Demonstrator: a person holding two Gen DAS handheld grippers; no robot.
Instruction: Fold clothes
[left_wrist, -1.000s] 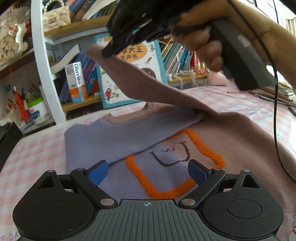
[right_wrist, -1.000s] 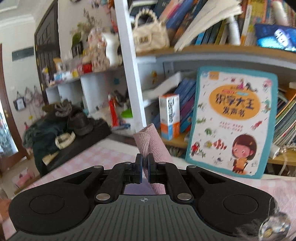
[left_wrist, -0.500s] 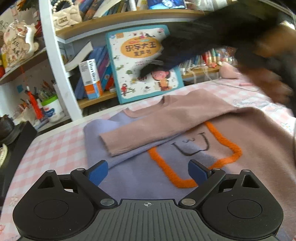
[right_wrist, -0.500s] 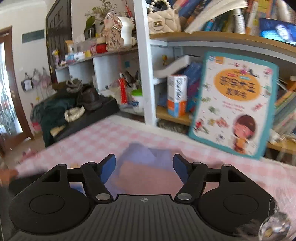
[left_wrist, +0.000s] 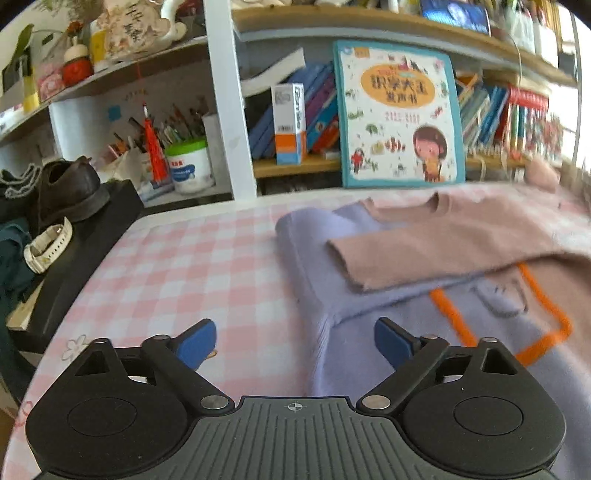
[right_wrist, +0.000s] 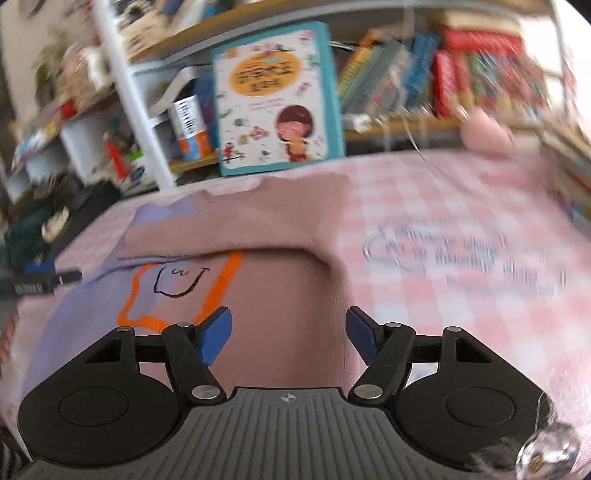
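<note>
Two grippers are in view, neither holding anything. The left gripper hangs low over the counter, which carries a pink-and-white checked cloth. Its blue fingers stand wide apart and are closing; the lavender edge of the sweater lies on the counter beneath the gap, ungripped.

The right gripper has its blue fingers well apart, above the pink side of the sweater, with no fabric pinched between them.

The sweater lies flat on the counter, half lavender and half dusty pink, with an orange-outlined square motif on the chest. One pink sleeve is folded across the body, its cuff resting on the lavender half, below the neckline. The lavender side is folded inward along a straight edge.

Behind the counter stands a bookshelf with a children's picture book propped upright just beyond the collar. To the left, a dark shoe and a pale wristwatch rest on a black box. The right wrist view is motion-blurred, so finer detail there cannot be confirmed.
</note>
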